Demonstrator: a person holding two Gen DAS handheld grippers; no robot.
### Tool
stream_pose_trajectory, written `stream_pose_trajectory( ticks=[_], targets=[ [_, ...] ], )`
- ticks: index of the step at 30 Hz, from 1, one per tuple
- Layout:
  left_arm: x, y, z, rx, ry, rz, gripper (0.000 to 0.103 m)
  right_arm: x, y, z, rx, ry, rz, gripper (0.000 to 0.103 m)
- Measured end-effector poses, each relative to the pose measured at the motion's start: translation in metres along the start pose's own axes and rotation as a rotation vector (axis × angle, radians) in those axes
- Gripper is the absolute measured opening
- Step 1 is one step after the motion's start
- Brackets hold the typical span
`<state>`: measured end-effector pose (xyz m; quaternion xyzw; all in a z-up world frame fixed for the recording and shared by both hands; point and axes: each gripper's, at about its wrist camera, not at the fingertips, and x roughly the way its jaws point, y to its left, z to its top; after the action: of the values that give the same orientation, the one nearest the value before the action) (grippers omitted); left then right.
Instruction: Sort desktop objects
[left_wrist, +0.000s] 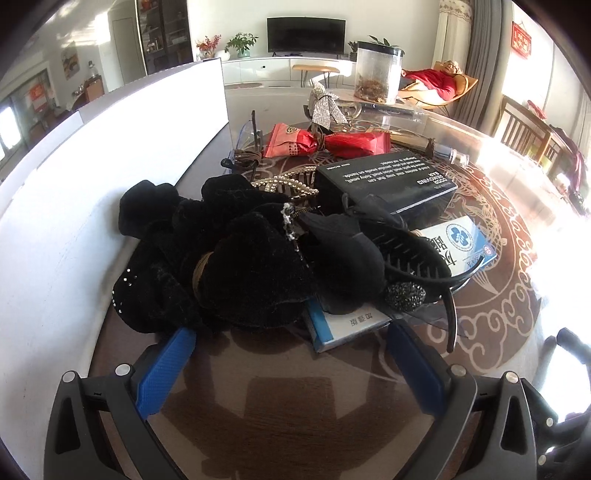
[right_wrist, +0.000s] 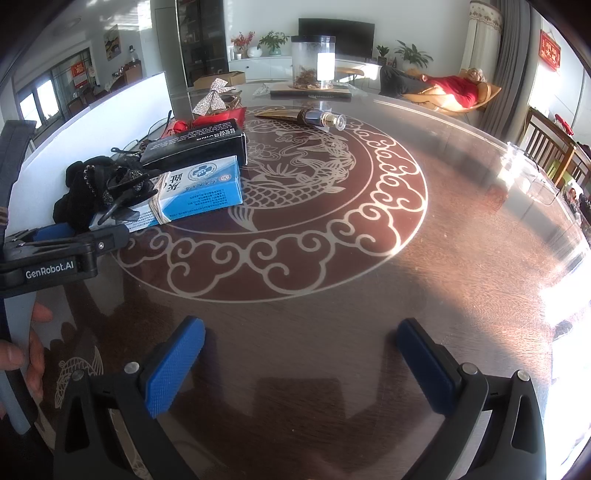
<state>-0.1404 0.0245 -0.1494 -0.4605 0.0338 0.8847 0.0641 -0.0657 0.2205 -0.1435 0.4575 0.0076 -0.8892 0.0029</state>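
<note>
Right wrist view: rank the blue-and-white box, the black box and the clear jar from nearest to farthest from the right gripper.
From the right gripper:
1. Blue-and-white box, left of centre, lying on the table.
2. Black box, just behind it, also left.
3. Clear jar, upright at the table's far edge, near centre.

Cluttered patterned table (right_wrist: 332, 277), boxes (right_wrist: 199, 192)

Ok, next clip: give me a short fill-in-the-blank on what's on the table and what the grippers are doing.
1. Both the left gripper and right gripper are ____ and hold nothing.
2. The black box lies partly on a ____ and white box.
3. The black hair claw rests on the ____ and white box.

Missing words: open; blue; blue
</note>
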Motion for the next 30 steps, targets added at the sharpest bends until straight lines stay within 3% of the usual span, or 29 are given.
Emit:
stream_pose_trajectory(
  ticks=[30],
  targets=[
    [-0.0013, 0.0015, -0.0006, 0.005, -0.012, -0.007, 0.103, -0.0001, -0.0003, -0.0002, -0.001, -0.001, 0.000, 0.103]
  ],
)
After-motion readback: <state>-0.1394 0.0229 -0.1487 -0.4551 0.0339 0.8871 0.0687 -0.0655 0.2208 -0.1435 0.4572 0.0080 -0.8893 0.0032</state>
